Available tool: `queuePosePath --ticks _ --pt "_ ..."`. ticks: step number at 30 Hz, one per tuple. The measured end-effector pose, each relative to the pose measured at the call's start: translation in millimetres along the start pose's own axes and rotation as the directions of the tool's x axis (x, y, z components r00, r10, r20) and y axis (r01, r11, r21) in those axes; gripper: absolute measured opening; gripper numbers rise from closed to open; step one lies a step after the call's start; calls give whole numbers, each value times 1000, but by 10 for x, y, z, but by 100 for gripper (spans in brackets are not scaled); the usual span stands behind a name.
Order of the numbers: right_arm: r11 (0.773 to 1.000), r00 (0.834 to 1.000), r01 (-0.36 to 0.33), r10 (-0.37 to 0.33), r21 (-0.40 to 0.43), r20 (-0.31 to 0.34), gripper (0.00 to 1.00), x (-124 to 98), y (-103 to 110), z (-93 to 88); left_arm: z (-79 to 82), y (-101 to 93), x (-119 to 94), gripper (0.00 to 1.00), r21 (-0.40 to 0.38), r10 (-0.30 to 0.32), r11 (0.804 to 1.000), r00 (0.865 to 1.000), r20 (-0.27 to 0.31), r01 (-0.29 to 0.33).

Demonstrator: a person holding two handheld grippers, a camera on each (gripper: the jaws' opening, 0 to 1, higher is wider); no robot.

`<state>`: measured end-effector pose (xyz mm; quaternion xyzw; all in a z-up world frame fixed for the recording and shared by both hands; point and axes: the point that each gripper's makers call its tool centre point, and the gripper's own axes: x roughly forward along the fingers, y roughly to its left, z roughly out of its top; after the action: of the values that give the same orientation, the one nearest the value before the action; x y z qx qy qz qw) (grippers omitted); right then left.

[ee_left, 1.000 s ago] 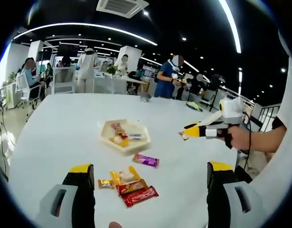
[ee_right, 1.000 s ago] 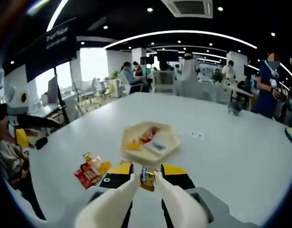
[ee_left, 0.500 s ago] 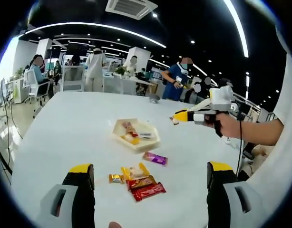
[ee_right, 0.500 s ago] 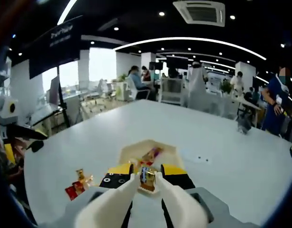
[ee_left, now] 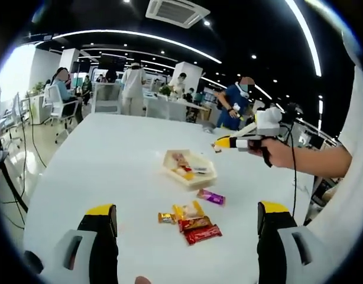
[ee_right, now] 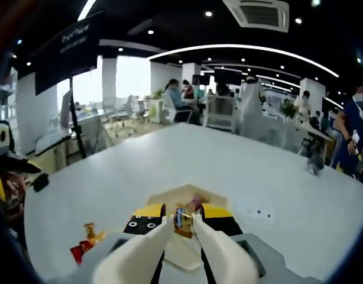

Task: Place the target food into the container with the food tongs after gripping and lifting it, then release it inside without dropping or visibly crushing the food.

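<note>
Right gripper view: the food tongs [ee_right: 182,234], two white blades fixed on the right gripper [ee_right: 182,220], are drawn narrow and pinch a small wrapped candy [ee_right: 181,219] between their tips. The candy is lifted clear of the table and sits just over the near edge of the beige hexagonal container [ee_right: 169,195], which lies on the white table [ee_right: 276,183] directly ahead of the jaws. A few loose wrapped snacks [ee_right: 84,242] lie on the table to the lower left.

Left gripper view: the right gripper [ee_left: 220,143] enters from the right, held in a hand [ee_left: 276,155] with the forearm stretched out roughly level; its tip hangs above the table, beyond and to the right of the container [ee_left: 190,168]. The container holds several snacks. A purple wrapped bar [ee_left: 211,197] lies just beside it, and a cluster of yellow, gold and red wrappers [ee_left: 190,218] lies nearer the camera.

The left gripper [ee_left: 187,222] has its jaws wide apart with nothing between them, poised low over the near table.
</note>
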<state>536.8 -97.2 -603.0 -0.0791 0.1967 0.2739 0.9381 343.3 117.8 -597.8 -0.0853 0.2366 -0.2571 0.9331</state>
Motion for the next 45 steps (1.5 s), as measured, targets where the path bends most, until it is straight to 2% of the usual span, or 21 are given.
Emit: queuePosePath --ticks 6,8,16,29,38,45 --pt "1000 1000 -5 5 1 11 23 45 -3 39 -30 98 -80 99 -15 33 999 999 3 -33" --pt "998 999 -46 45 43 25 26 62 45 46 -32 100 -84 99 -17 34 999 999 4 -34" --pt "999 1000 -29 29 24 4 27 14 35 -8 -16 57 -87 99 -19 29 999 999 14 -28" --pt "999 999 -31 31 26 15 28 -70 49 37 -13 2 -158 99 -15 40 999 999 30 -39" --pt "999 998 -42 40 23 44 28 -234 98 101 -1 -78 -229 99 0 37 999 999 34 -37" --pt "998 996 -65 63 25 68 28 -503 208 96 6 -191 -289 99 21 27 999 999 36 -28"
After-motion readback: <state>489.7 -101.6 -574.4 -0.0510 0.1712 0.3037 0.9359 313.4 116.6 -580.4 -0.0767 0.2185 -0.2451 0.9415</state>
